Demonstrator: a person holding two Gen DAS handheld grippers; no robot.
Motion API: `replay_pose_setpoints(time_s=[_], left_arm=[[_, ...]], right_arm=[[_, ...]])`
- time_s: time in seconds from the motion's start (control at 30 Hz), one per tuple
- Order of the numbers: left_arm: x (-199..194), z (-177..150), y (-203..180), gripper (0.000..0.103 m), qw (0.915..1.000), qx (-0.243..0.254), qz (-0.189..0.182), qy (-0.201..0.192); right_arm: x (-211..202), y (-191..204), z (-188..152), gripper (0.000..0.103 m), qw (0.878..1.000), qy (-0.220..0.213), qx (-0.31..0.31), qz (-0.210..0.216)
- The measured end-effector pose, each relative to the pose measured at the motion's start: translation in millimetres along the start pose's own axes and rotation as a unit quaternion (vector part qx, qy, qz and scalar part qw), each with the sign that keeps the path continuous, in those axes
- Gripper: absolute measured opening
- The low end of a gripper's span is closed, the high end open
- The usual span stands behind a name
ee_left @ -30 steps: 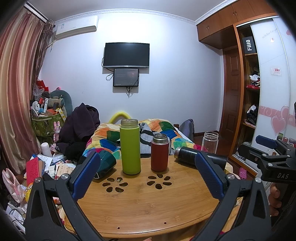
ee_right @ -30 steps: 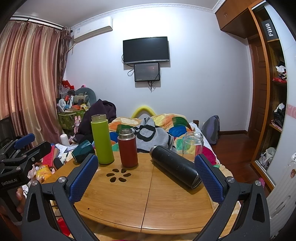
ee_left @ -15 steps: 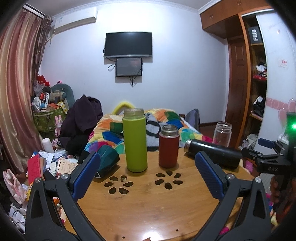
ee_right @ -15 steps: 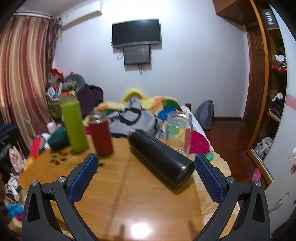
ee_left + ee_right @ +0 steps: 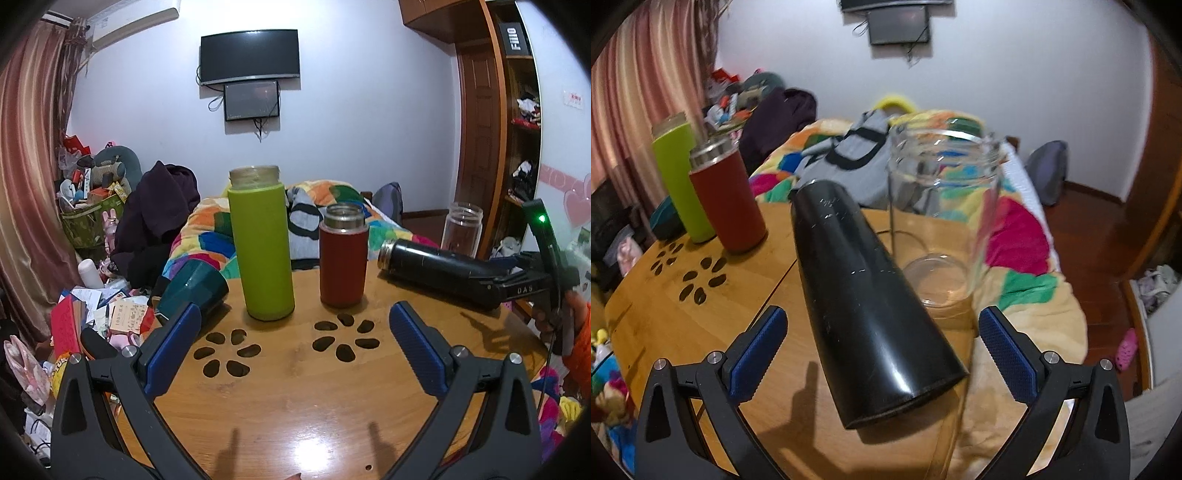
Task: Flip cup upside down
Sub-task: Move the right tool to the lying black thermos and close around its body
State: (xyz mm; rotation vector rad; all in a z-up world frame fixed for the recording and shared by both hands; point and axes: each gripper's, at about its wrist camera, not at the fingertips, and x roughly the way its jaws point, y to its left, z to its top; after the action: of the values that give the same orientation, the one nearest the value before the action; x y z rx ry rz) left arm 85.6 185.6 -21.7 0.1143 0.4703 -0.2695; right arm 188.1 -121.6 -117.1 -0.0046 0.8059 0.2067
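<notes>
The right gripper hangs low over the tabletop with its jaws spread wide and nothing between them, and dead ahead lies the black cup, a long, smooth, glossy cylinder on its side. Its flat closed base points back toward the jaws and its long axis runs away from them, angling up and to the left, so the blue ribbed pads flank the base end without touching it. From the left wrist view the same black cup shows its metal-rimmed mouth facing the middle of the table, well off to the right of the left gripper, whose jaws also stand released and empty over the bare wood. The right hand is plainly the nearer one; this looks like the approach step, with the grasp not yet made. A hard, slick, round body lying down is likely to roll or slide if the pads close off-centre, so the squeeze probably wants to land square across the barrel. Just beside the cup on its right stands the clear glass jar, upright, thin-walled and open-topped, close enough to be knocked in a swing. Further left stand the red flask with its steel collar and the tall lime-green bottle, both upright and matte. A dark teal cup lies on its side at the table's left edge.
</notes>
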Motion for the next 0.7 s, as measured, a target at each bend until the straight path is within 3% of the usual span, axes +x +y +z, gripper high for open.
replay_pose_setpoints(time_s=[0.1, 0.3, 0.7], left_arm=[[2.4, -1.7, -2.7, 0.103, 1.0, 0.006, -0.001, 0.004], [0.4, -4.2, -2.0, 0.103, 1.0, 0.0, -0.003, 0.009], [-19.6, -8.3, 0.6, 0.103, 0.9999, -0.011, -0.005, 0.001]], right_arm=[[7.6, 8.3, 1.4, 0.078, 1.0, 0.016, -0.021, -0.006], [-2.1, 18.1, -4.4, 0.065, 0.999, 0.022, -0.032, 0.007], [-40.0, 61.9, -41.8, 0.062, 0.999, 0.002, -0.04, 0.013]])
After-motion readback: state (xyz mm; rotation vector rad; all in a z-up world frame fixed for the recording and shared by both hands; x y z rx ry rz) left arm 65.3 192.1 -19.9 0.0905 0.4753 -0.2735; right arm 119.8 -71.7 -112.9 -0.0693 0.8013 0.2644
